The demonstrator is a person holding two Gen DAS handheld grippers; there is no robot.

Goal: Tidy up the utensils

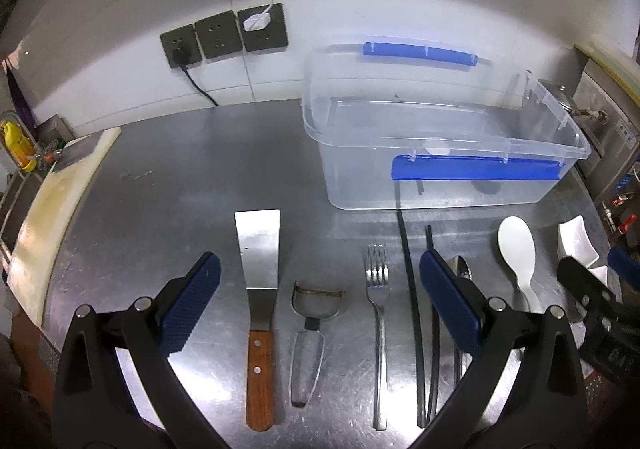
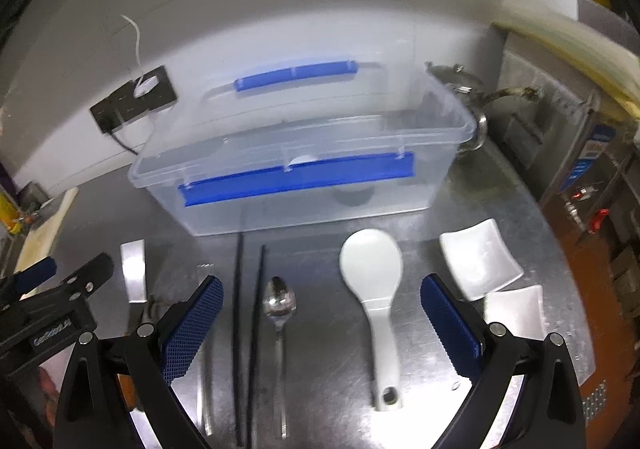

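Both my tools released, left tool [image 1: 320,313] and right tool [image 2: 322,325] hovering over utensils lined on the surface [image 1: 160,177] before the empty box [image 1: 440,153]. Risk: flat fork [image 1: 378,289] or thin chopsticks [image 2: 250,329] slipping when pinched off steel.

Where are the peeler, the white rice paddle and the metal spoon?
peeler [image 1: 307,349], left wrist view, on its grey handle.
white rice paddle [image 2: 371,263], right wrist view, on its blade.
metal spoon [image 2: 279,299], right wrist view, on its bowl.
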